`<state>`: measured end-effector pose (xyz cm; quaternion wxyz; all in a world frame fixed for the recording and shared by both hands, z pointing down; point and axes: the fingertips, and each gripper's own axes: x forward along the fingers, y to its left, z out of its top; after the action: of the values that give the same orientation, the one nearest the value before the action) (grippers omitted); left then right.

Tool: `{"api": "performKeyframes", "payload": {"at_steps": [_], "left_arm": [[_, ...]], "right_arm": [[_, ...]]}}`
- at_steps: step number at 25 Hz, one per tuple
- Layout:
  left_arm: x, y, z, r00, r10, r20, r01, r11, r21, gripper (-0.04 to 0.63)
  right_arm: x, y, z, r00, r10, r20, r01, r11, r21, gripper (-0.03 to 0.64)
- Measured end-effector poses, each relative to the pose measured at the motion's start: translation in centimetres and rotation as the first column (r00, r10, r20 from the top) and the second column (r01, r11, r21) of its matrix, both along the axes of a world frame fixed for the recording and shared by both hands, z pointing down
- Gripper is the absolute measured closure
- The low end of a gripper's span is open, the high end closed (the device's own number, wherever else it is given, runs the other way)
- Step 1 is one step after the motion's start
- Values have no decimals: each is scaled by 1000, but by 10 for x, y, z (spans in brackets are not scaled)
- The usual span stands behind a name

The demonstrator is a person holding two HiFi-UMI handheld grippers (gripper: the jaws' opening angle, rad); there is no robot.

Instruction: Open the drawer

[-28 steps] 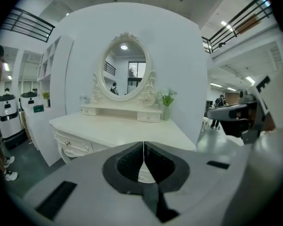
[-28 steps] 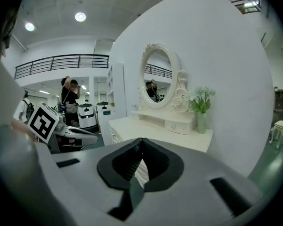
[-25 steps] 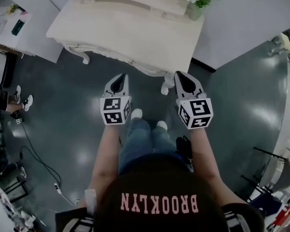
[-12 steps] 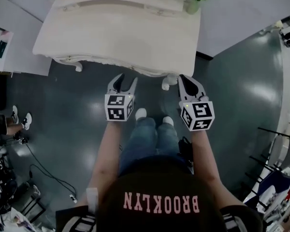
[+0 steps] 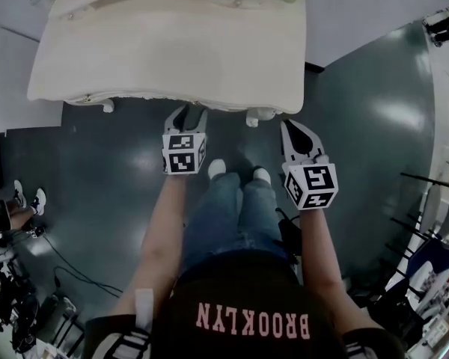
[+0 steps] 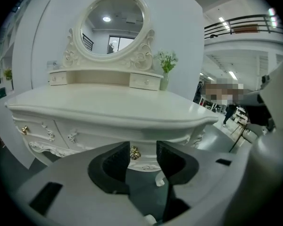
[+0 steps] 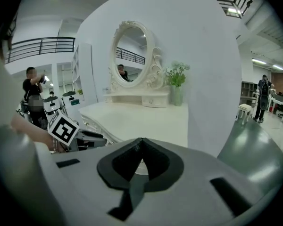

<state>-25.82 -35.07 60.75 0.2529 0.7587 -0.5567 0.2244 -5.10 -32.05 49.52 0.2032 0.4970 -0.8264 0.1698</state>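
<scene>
Two hazards are judged from the left gripper (image 5: pixel 188 113), whose jaws are opening with nothing yet touched. The small, rounded gilt knob (image 6: pixel 134 153) framed between them could be missed or slipped off, and the drawer (image 6: pixel 144 141), set under the front edge of the dressing table (image 5: pixel 165 51), could be jerked askew. Smooth cream lacquer and carved scrolls are seen there, while the right gripper (image 5: pixel 291 127) is clenched on nothing.
</scene>
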Motion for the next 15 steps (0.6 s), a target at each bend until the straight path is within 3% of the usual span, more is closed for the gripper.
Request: {"api": "performKeyframes", "payload": {"at_steps": [8,15], "left_arm": [[-6,-12,46,999,-40,32,43,994,-96,430],[-8,-27,66,996,-10,92,20,995,-103,469]], "right_arm": [[1,4,23,1000,17,-16,-18,999,-45,620],[-5,-2,28,1000,11,-22,-12,999,-52,619]]}}
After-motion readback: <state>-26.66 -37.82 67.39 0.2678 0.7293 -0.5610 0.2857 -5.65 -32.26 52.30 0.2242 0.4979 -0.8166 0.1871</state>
